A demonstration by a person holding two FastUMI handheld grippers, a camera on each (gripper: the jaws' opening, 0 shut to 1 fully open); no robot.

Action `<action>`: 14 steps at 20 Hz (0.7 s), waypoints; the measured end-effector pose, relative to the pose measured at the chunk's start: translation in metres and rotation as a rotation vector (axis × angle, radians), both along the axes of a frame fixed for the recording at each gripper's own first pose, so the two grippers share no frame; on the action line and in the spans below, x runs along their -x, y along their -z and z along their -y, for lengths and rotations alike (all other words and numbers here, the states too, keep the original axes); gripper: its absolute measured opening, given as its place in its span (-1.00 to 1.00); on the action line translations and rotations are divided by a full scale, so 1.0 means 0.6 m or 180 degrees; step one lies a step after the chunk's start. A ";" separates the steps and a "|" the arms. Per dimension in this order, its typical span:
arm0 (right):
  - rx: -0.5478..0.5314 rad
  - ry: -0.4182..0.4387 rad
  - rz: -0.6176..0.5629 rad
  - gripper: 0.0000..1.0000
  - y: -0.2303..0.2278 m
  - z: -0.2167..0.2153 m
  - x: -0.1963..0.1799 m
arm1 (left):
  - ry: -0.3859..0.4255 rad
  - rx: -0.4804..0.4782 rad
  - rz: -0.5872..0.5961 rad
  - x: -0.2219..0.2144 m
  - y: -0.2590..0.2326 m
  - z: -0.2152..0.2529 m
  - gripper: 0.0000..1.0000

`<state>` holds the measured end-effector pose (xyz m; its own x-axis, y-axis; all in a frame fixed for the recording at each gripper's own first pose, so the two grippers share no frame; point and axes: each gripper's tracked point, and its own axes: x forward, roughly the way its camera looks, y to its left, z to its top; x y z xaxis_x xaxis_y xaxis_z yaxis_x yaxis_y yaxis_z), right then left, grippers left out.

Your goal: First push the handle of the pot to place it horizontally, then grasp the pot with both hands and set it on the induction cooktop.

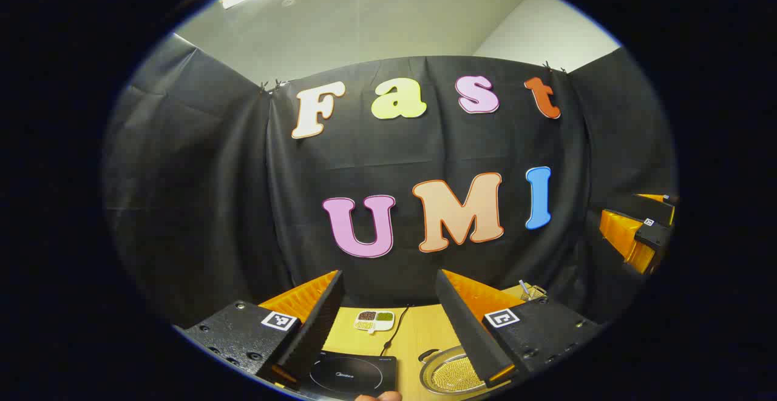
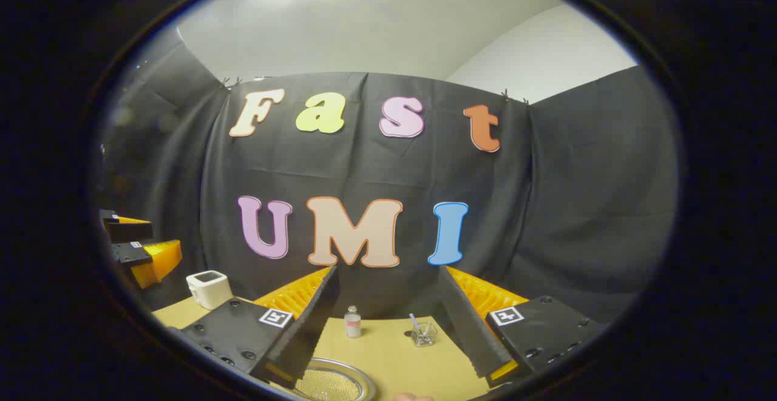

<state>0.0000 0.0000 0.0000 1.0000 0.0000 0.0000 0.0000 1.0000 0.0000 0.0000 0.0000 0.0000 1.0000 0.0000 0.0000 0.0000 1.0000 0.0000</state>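
Observation:
The pot [image 1: 452,374] is a shallow steel pan with a golden grainy inside, low on the wooden table [image 1: 419,334] in the left gripper view. A short dark handle [image 1: 427,354] sticks out at its far left. The black induction cooktop [image 1: 352,375] lies just left of it. My left gripper [image 1: 388,276] is open and held above the table, with cooktop and pot showing between its fingers. In the right gripper view the pot [image 2: 331,384] lies low between the fingers of my open right gripper [image 2: 388,270], which holds nothing. The right gripper [image 1: 643,234] also hangs far right in the left gripper view.
A white divided dish [image 1: 374,321] of beans and the cooktop's cable [image 1: 394,328] lie behind the cooktop. A small bottle [image 2: 352,322], a glass [image 2: 424,333] with a stick and a white appliance [image 2: 208,289] stand along the back. A fingertip [image 1: 379,396] shows at the bottom edge.

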 end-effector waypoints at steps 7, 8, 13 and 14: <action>-0.0015 0.0063 -0.0010 0.97 0.000 0.020 0.004 | -0.0022 0.0029 -0.0023 -0.002 0.002 0.002 0.97; -0.0017 0.0066 -0.0016 0.97 0.001 0.020 0.002 | -0.0033 0.0030 -0.0034 0.000 0.004 0.000 0.93; 0.0014 0.0063 -0.0059 0.97 0.015 0.023 -0.004 | -0.0089 -0.0002 -0.0072 -0.005 0.011 -0.005 0.97; 0.0032 0.0059 -0.0073 1.00 0.020 0.023 -0.006 | -0.0102 -0.0012 -0.0080 -0.006 0.012 -0.007 0.97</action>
